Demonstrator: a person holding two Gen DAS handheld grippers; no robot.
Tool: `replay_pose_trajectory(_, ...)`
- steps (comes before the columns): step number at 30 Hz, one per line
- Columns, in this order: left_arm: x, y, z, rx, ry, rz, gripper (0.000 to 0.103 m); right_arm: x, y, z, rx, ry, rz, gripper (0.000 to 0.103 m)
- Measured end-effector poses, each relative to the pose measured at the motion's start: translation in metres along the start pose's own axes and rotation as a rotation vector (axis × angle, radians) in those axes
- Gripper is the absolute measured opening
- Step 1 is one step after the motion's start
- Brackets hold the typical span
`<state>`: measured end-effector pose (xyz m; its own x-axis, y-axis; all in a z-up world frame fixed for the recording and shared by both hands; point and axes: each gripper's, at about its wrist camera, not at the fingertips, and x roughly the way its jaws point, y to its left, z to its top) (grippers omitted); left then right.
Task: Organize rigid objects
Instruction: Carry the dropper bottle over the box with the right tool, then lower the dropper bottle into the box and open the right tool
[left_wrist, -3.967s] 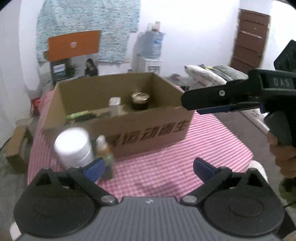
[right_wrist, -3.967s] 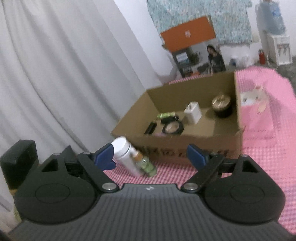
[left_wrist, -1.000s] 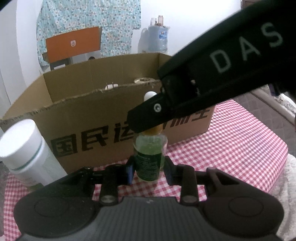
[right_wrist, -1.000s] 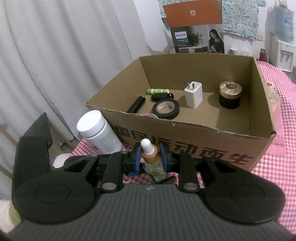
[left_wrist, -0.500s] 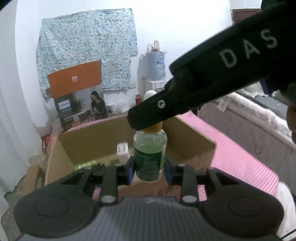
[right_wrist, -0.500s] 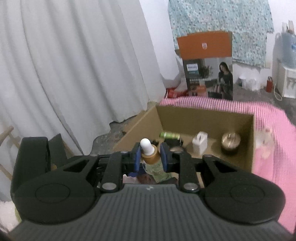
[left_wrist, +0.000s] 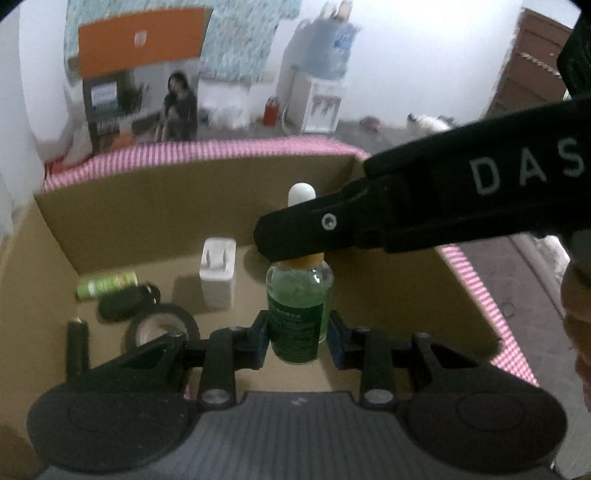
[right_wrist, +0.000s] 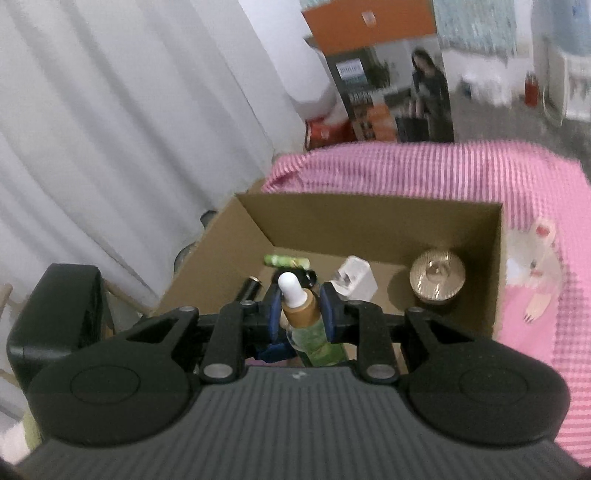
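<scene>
Dim, soft indoor light; backgrounds smeared by motion blur, fisheye bending and darkening the edges.

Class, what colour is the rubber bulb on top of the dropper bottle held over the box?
White: the rubber bulb of the green glass dropper bottle shows best in the right wrist view.

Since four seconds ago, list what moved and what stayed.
Both grippers, open then, closed on the dropper bottle beside the box: left gripper on its body, right gripper on its neck. They lifted it over the cardboard box. The charger and tape roll inside stayed put.
</scene>
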<state>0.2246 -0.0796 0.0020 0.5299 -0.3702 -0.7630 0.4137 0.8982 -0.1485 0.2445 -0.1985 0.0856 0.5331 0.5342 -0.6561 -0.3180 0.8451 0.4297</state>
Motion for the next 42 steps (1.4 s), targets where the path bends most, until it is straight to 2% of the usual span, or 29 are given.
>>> replay_pose_trajectory(7,0.017,0.012,0.004,-0.048,0.050,0.010,0.033,0.038,-0.022,-0.007,0.031,0.063,0.016,0.021)
replay_pose_trajectory(11,0.017,0.007,0.009,-0.045,0.057,0.012,0.039,0.053,-0.027,-0.008,0.034,0.091,0.016,0.021)
replay_pose_trajectory(13,0.017,0.007,0.009,-0.044,0.052,0.012,0.045,0.058,-0.029,-0.011,0.036,0.108,0.014,0.021)
replay_pose_trajectory(15,0.016,0.006,0.009,-0.042,0.047,0.016,0.048,0.063,-0.030,-0.015,0.038,0.123,0.008,0.021)
replay_pose_trajectory(23,0.000,-0.004,0.001,0.005,-0.012,0.017,0.071,0.058,-0.026,-0.021,0.044,0.118,0.016,0.024)
replay_pose_trajectory(28,-0.021,-0.017,-0.007,0.060,-0.057,0.040,0.084,0.040,-0.015,-0.024,0.037,0.066,0.014,0.037)
replay_pose_trajectory(29,-0.027,-0.019,-0.009,0.070,-0.072,0.045,0.085,0.034,-0.012,-0.024,0.038,0.049,0.010,0.044)
replay_pose_trajectory(34,-0.054,-0.029,-0.016,0.080,-0.123,0.051,0.091,-0.013,0.007,-0.032,0.025,-0.082,-0.006,0.057)
replay_pose_trajectory(36,-0.067,-0.033,-0.020,0.091,-0.144,0.048,0.094,-0.036,0.018,-0.039,0.009,-0.146,-0.020,0.074)
replay_pose_trajectory(42,-0.119,-0.041,-0.045,0.125,-0.234,0.053,0.100,-0.108,0.045,-0.075,-0.018,-0.336,-0.030,0.102)
